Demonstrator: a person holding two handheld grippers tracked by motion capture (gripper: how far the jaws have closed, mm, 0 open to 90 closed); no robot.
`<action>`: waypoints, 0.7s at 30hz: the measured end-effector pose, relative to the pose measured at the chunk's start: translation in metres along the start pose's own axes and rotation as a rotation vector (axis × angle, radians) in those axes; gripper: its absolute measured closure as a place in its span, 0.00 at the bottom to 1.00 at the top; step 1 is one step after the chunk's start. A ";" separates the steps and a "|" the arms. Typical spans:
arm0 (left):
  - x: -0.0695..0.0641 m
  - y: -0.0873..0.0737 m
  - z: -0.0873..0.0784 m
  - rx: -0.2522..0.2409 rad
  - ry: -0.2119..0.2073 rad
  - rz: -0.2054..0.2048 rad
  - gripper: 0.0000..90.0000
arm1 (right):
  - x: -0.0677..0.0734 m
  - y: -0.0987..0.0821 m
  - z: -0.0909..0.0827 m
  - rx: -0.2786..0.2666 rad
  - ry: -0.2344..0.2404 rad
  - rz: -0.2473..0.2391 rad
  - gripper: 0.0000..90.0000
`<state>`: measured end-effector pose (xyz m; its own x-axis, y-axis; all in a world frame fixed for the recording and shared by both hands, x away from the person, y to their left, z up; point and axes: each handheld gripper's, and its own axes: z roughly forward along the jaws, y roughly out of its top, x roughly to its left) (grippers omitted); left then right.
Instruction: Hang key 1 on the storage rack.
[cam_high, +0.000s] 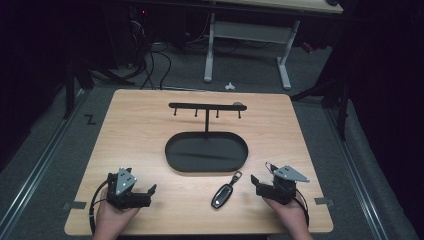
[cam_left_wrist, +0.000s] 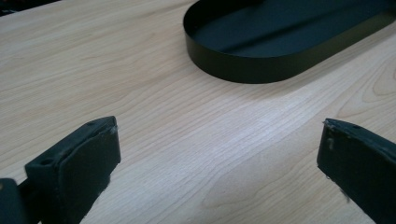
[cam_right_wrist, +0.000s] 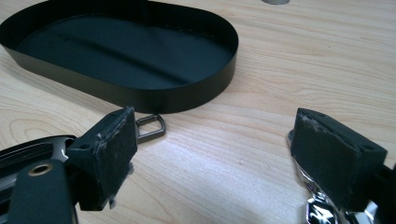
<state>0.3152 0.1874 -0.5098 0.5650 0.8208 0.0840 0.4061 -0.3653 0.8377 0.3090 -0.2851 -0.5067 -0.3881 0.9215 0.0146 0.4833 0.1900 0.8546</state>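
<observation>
High view: oval black tray (cam_high: 175, 155) holds nothing; both claws gape wide, gripping nothing.

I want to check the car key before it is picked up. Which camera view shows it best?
The high view shows the car key best: it lies whole on the table, between the two grippers, near the black tray. The right gripper view gives its metal ring and a dark edge at the left. The left gripper view looks at wood and tray.
</observation>
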 end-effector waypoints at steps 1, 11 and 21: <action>-0.002 0.002 0.003 0.004 -0.007 0.009 0.00 | 0.000 -0.001 -0.001 -0.001 -0.005 -0.001 0.16; -0.004 0.008 0.012 -0.006 -0.016 -0.016 0.02 | 0.004 -0.004 -0.012 -0.003 0.033 -0.029 0.18; 0.001 0.007 0.012 -0.011 -0.016 -0.040 0.03 | 0.027 -0.003 -0.008 0.002 0.160 -0.079 0.52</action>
<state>0.3269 0.1804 -0.5101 0.5597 0.8277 0.0418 0.4208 -0.3273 0.8460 0.2914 -0.2634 -0.5047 -0.5451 0.8379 0.0300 0.4477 0.2607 0.8553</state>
